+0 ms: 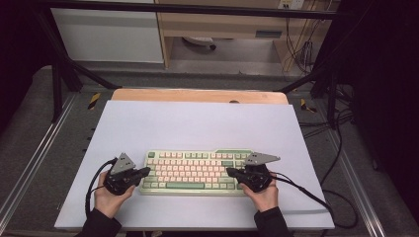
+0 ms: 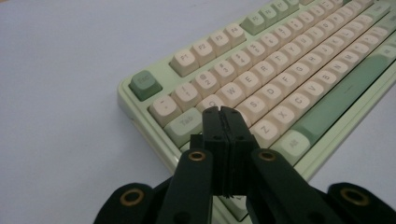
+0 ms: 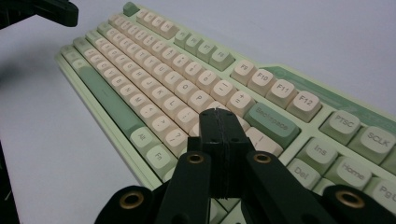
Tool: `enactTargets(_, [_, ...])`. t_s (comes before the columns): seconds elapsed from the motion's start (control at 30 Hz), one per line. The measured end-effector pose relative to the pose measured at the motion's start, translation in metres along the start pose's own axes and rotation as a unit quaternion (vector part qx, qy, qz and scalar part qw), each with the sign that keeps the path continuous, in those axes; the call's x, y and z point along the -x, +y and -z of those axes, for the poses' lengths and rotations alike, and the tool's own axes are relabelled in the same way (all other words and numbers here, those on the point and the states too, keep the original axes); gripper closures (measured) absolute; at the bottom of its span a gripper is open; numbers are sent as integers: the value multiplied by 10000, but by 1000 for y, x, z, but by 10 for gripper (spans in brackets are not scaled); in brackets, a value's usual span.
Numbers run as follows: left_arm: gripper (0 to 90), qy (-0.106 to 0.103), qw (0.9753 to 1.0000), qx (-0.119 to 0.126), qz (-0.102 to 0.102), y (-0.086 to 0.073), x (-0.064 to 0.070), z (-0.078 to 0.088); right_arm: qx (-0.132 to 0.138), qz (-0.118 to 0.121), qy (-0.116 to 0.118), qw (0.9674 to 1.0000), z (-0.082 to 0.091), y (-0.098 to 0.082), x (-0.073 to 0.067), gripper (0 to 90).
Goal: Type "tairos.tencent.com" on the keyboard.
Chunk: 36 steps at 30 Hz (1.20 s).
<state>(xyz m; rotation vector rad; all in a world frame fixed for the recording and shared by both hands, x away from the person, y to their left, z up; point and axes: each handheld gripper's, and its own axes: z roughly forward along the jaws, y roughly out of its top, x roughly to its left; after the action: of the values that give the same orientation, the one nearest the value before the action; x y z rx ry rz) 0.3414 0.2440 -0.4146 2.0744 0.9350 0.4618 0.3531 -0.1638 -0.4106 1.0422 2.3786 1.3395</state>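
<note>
- A keyboard [image 1: 195, 172] with a pale green case, cream keys and darker green accent keys lies flat on a white sheet [image 1: 197, 123] that covers most of the counter [image 1: 197, 95]; a strip of bare wood shows along the sheet's far edge.
- The keyboard sits toward the near side of the sheet, roughly centred left to right, its long side parallel to the near edge.
- The left gripper [image 1: 144, 171] is held in the person's left hand [image 1: 109, 197] at the keyboard's left end, its tip over the left edge of the keys.
- In the left gripper view, its two black fingers [image 2: 212, 123] are pressed together with no gap and nothing between them; the tip [image 2: 222, 112] hangs over the keys just right of the Tab key [image 2: 187, 123], with the green Esc key [image 2: 145, 84] farther off at the corner.
- The right gripper [image 1: 230, 172] is held in the right hand [image 1: 264, 195] at the keyboard's right end, pointing left over the keys.
- In the right gripper view, its fingers [image 3: 211, 126] are likewise together with nothing held; the tip [image 3: 219, 113] is above the keys just near the green Backspace key [image 3: 272, 122].
- Whether either tip touches a key cannot be told.
- A black cable [image 1: 306, 190] trails from the right gripper across the sheet and off its right edge.
</note>
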Motion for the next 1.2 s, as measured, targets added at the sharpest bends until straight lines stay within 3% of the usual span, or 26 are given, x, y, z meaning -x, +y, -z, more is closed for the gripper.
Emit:
enactTargets(0.73, [893, 47, 9998, 63, 178, -11, -11, 6, 30, -11, 196, 9998, -41, 23, -21, 900])
enactTargets(1.2, [893, 27, 9998, 47, 180, -12, -11, 4, -232, 55, 75, 9997, -70, 29, -29, 900])
